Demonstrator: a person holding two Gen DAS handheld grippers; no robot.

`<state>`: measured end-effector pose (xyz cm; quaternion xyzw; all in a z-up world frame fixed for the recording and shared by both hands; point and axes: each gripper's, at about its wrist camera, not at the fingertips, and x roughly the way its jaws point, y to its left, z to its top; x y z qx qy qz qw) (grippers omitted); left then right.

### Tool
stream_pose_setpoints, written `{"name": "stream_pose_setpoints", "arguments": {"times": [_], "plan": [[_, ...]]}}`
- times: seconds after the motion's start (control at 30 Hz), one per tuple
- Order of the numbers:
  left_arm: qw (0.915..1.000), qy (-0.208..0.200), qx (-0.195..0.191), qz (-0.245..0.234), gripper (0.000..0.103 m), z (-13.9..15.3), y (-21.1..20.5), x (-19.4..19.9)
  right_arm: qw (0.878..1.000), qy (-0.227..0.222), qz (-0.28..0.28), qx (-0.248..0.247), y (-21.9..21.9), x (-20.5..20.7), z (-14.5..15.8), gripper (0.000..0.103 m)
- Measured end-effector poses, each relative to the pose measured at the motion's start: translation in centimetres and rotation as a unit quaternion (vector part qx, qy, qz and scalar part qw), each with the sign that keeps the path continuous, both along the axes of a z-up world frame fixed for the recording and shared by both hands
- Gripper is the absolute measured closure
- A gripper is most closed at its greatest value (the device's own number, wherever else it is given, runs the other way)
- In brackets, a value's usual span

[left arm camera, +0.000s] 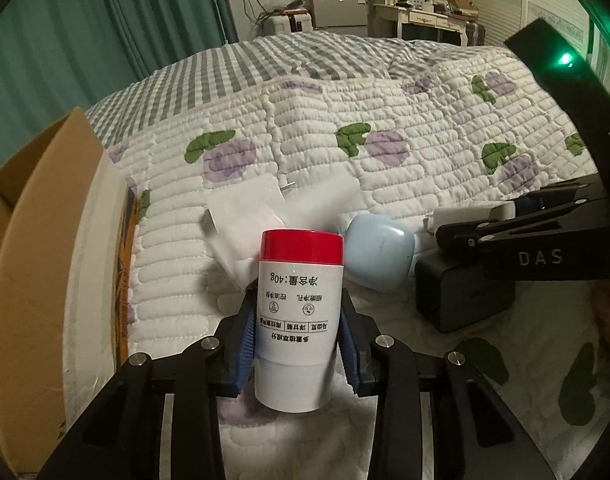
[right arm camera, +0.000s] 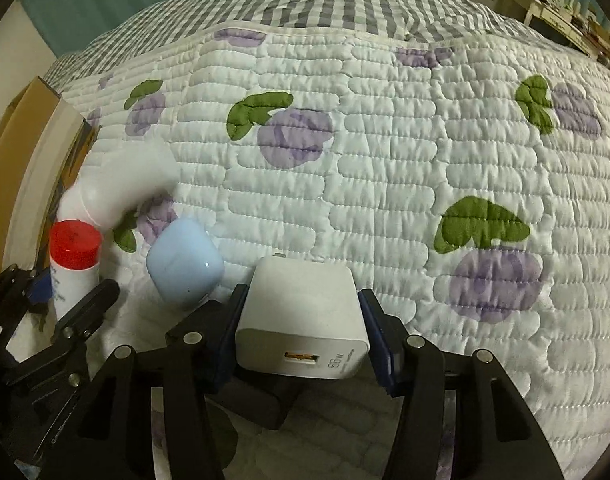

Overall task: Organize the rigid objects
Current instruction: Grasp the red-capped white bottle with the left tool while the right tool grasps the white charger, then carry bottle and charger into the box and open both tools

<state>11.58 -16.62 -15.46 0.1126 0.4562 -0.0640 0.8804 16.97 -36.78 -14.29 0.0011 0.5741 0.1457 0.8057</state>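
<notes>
Left gripper (left arm camera: 299, 344) fingers clamp the red-capped white bottle (left arm camera: 299, 320) — right gripper (right arm camera: 303, 332) fingers hold the white charger (right arm camera: 303, 320) over the bed quilt (right arm camera: 385, 160).

Earbud case (right arm camera: 183, 263) between bottle (right arm camera: 73, 264) and charger (right arm camera: 305, 316).

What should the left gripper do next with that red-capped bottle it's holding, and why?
Probably lift it and carry it left toward the cardboard box. The left gripper has its fingers closed on both sides of the red-capped bottle, so the grasp looks settled. The box stands open at the bed's left edge, while the right gripper holds the white charger.
</notes>
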Motion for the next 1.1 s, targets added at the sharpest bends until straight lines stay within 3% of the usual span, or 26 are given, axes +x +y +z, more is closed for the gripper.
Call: {"name": "stream_pose_setpoints", "arguments": {"times": [0.17,0.4,0.77,1.1], "plan": [[0.9999,-0.011,-0.005,-0.006,0.066,1.1,-0.1,-0.5,1.0,-0.009,-0.01,0.014,-1.1,-1.3,0.4,0.052],[0.9994,-0.032,-0.009,-0.011,0.066,3.1,-0.2,-1.4,0.998,-0.059,-0.021,0.011,-2.1,-3.8,3.6,0.052],[0.9946,-0.099,-0.032,0.005,0.066,10.6,3.0,-3.5,0.987,-0.16,-0.016,0.002,-0.2,-7.3,13.6,0.052],[0.9834,-0.173,-0.035,0.042,0.066,18.3,10.1,-5.9,0.965,-0.259,0.033,0.017,7.7,-11.1,23.8,0.052]]}}
